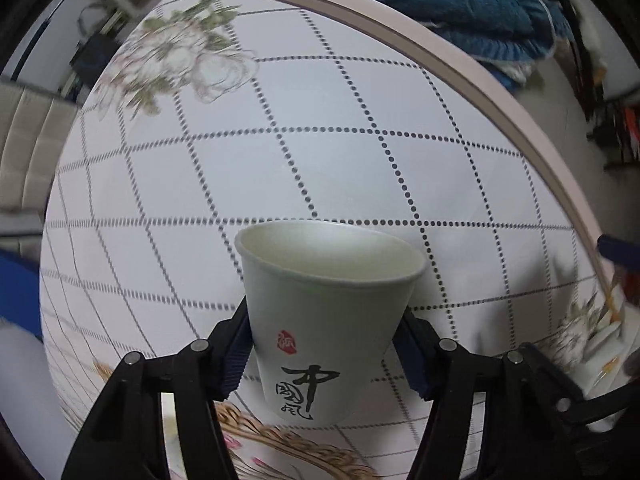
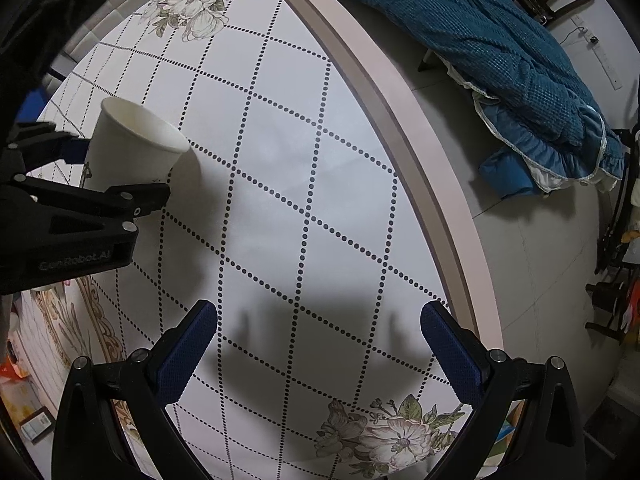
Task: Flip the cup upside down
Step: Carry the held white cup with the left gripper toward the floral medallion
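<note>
A white paper cup (image 1: 320, 320) with black calligraphy and a red seal is held between the blue pads of my left gripper (image 1: 322, 344), mouth facing up and away, above the table. In the right wrist view the cup (image 2: 136, 148) is tilted with its mouth toward the right, clamped by the left gripper (image 2: 100, 168) at the left edge. My right gripper (image 2: 320, 344) is open and empty, hovering over the table near its right edge.
The round table (image 2: 280, 184) has a white cloth with a dotted diamond grid and flower prints, and a pink rim (image 2: 400, 120). A blue quilt (image 2: 500, 40) lies on a bed beyond the rim. Clutter stands on the floor at the right.
</note>
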Tool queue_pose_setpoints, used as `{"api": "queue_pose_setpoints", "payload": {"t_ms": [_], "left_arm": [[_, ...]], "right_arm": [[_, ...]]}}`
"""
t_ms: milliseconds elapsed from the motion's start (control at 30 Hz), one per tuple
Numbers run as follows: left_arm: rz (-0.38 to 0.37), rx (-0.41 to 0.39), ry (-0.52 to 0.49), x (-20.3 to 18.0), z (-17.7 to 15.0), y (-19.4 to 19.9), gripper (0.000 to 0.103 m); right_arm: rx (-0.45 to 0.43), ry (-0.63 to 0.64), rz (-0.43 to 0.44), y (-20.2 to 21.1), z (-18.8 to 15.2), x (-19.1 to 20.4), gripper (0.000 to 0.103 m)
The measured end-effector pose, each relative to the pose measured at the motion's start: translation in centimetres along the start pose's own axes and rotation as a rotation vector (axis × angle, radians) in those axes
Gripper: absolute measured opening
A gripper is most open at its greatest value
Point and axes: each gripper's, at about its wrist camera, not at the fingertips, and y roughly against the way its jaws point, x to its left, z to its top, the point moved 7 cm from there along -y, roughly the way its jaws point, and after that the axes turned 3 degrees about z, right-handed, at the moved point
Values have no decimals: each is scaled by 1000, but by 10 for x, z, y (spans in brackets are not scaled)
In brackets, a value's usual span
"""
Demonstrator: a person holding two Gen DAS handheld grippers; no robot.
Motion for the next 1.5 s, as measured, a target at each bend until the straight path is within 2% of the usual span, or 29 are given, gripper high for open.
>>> {"api": "queue_pose_setpoints", "payload": {"t_ms": [167, 367, 567, 700, 833, 967, 1167, 1500], "left_arm": [[-82, -20, 150, 11, -32, 23, 61], [-107, -26, 317, 18, -87, 51, 61], [-139, -13, 519, 28, -172, 67, 61], [-161, 6, 625, 29, -221, 62, 61], [-220, 38, 751, 31, -274, 47, 61], [-287, 70, 883, 31, -313, 29, 61], [-335, 78, 997, 46, -351, 13, 61], [-348, 47, 1065, 64, -363, -7, 62]], "right_arm": [[-5, 25, -1, 7, -1, 5, 103], [-9, 75, 2, 14, -14, 25, 103], [-15, 152, 5, 23, -44, 63, 103], [-23, 201, 2, 27, -70, 90, 103], [-24, 244, -3, 28, -96, 116, 103], [-19, 280, -13, 26, -117, 137, 103], [-10, 315, -30, 14, -141, 163, 103], [15, 321, -64, -10, -165, 180, 103]]}}
